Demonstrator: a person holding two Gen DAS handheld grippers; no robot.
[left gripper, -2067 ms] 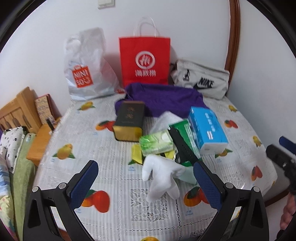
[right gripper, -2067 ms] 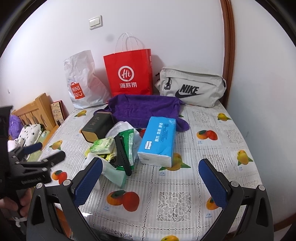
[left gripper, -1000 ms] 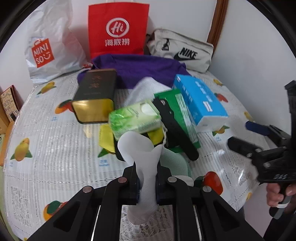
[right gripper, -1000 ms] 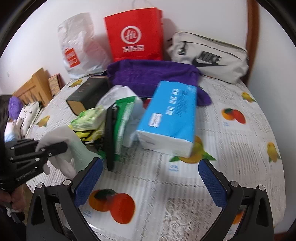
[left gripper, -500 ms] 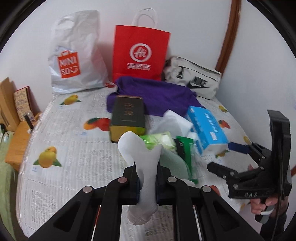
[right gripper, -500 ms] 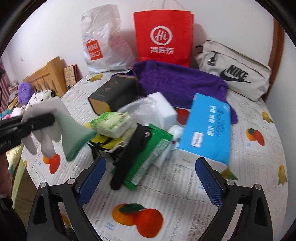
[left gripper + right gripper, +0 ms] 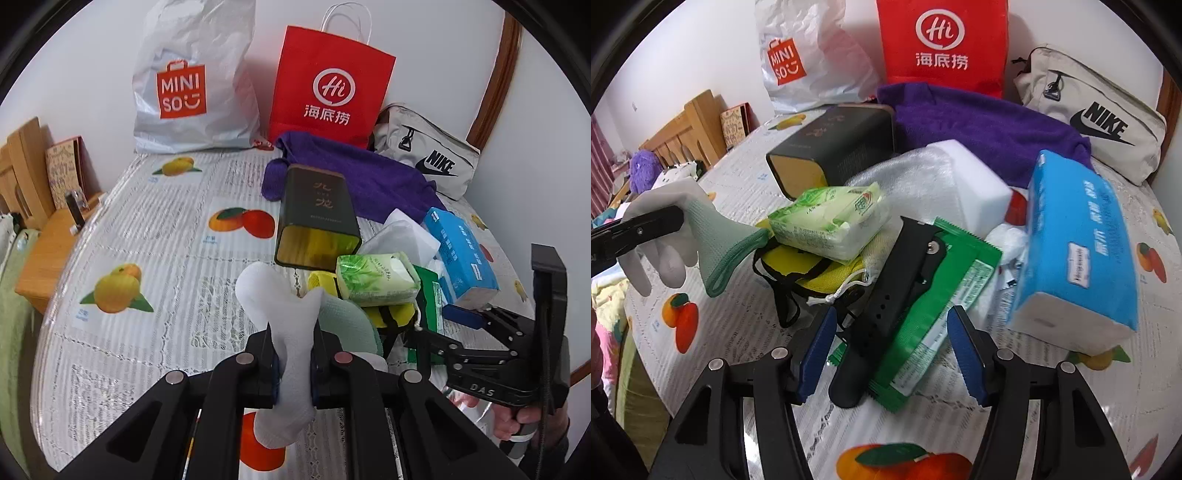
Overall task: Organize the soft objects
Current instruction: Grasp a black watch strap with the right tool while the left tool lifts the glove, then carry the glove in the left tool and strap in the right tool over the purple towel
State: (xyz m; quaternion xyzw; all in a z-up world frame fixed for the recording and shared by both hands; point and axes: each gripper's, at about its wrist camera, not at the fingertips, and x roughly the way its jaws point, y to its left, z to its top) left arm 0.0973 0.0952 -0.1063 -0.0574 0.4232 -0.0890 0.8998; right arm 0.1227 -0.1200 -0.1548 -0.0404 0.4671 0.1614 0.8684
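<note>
The left gripper [image 7: 293, 363] is clenched on a white glove [image 7: 284, 325], pinched at its middle; the fingers hang below the pads and a pale green cuff flares to the side. It is lifted clear of the bench [image 7: 155, 221]. To the left of this gripper and beyond it, the fruit-printed cover lies bare as far as the rounded near edge and a wooden stool just off the rim.

The right gripper [image 7: 892, 354] sits low over the pile, its jaws closing. Between the blue pads, but not yet pressed, lie the end of a black strap [image 7: 886, 306] and the green packet [image 7: 934, 314] under it. Below this gripper is a bare strip of cover, with the bench edge close.

Just left of the strap lies a yellow pouch [image 7: 812, 266] with black cords, and a green pack of tissues [image 7: 831, 225] rests on it. Right of the gripper, a blue tissue pack [image 7: 1078, 258] crowds that side. Ahead are a white foam block [image 7: 967, 177] in clear wrap, a dark tin [image 7: 834, 147] lying on its side, and a purple towel [image 7: 979, 125].

Against the wall stand a white shopping bag [image 7: 192, 85], a red paper bag [image 7: 328, 85] and a grey pouch bag [image 7: 428, 162], closing off the far side. A hand [image 7: 513, 417] holds the right gripper's handle.
</note>
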